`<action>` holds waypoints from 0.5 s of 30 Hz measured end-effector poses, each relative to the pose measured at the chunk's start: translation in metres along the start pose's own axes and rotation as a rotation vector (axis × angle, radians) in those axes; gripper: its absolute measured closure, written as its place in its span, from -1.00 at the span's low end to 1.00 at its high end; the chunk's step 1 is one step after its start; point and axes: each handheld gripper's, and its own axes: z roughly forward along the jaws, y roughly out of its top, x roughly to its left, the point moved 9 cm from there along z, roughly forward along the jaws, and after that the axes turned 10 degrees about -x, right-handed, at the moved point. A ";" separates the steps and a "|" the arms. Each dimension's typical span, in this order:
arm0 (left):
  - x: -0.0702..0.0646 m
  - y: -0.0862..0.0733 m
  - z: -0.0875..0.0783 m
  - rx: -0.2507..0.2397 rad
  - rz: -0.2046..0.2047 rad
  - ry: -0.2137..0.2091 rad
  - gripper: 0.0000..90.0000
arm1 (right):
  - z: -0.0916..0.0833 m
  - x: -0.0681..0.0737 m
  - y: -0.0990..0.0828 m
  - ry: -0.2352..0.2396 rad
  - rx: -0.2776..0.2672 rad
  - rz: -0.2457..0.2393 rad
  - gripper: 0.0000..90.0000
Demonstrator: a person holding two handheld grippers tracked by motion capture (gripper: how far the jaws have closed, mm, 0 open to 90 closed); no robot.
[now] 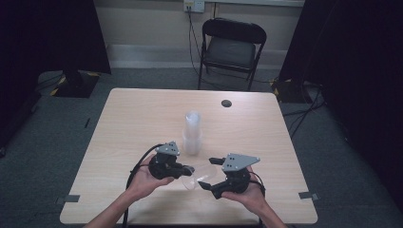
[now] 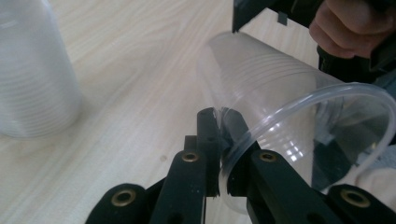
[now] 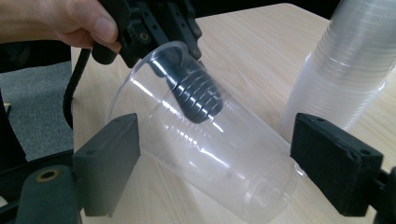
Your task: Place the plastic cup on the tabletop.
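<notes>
A clear plastic cup [image 1: 199, 175] hangs tilted on its side just above the near middle of the table [image 1: 142, 114], between the two grippers. The left gripper [image 1: 189, 169] has its jaws pinched tight on the cup's rim, one jaw inside the mouth and one outside; the left hand [image 1: 148, 179] cradles that gripper from below, palm up. The right gripper [image 1: 208, 173] stands to the right of the cup with its jaws spread wide on either side of the cup's body, the pads clear of the plastic. The right hand [image 1: 251, 192] holds it low, near the table's near edge.

A tall stack of cups [image 1: 192, 134] stands upright just beyond the held cup, near the table's middle. The far half of the table is bare wood save for a small dark round spot [image 1: 226, 103] near the far edge, and a folding chair [image 1: 231, 50] stands on the floor past it.

The left gripper view shows the rim [image 2: 243, 144] squeezed between the jaw tips. The right gripper view shows the ribbed jaw [image 3: 196, 95] reaching inside the cup, and the gap between its own pads [image 3: 112, 158] and the cup wall.
</notes>
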 end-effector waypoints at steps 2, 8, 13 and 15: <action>0.001 0.001 0.000 -0.001 0.003 -0.004 0.94 | 0.000 0.000 0.000 -0.003 0.001 -0.004 -0.65; 0.002 0.002 0.001 -0.006 -0.014 -0.007 0.94 | 0.002 0.002 -0.003 -0.008 0.015 -0.023 -0.67; 0.004 0.006 0.004 -0.041 -0.030 0.013 0.98 | 0.005 0.002 -0.006 0.000 0.036 -0.022 -0.66; 0.003 0.007 0.004 -0.042 -0.032 0.010 0.98 | 0.006 0.003 -0.006 0.000 0.040 -0.025 -0.68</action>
